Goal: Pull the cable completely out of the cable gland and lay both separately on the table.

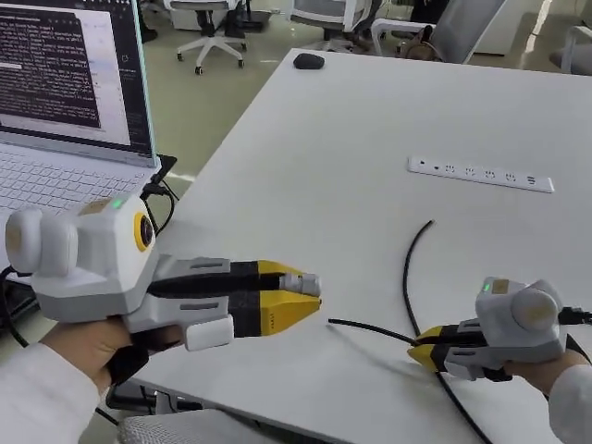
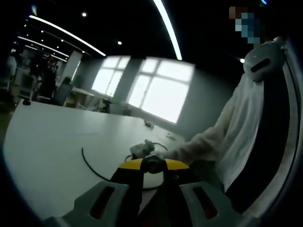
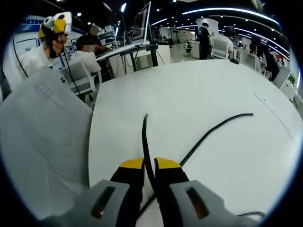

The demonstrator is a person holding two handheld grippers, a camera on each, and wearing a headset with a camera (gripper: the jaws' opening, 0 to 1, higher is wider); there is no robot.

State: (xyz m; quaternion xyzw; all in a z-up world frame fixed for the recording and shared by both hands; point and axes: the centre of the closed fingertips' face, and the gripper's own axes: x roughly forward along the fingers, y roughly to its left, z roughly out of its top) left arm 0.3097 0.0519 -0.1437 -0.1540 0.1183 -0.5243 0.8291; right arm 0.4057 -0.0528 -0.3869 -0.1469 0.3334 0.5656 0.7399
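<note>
**Gland and cable apart, one in each gripper**

The left gripper (image 1: 298, 294) is clenched on the small grey gland (image 1: 303, 281). It seems to be held up above the near edge of the table (image 1: 370, 139), with its jaws aimed toward the right gripper (image 1: 424, 355). That gripper sits low over the table, clamped on the black cable (image 1: 405, 277), which passes straight between its jaws along their line.

A short stretch runs from the right gripper to the cable's free end (image 1: 333, 322). The end points at the gland across a clear gap, so the pull looks done. The rest of the cable curves away across the table.

The gland lies left of the cable end, roughly on the same axis. Judged from that, the left gripper should lower it on its own side, away from the end.
</note>
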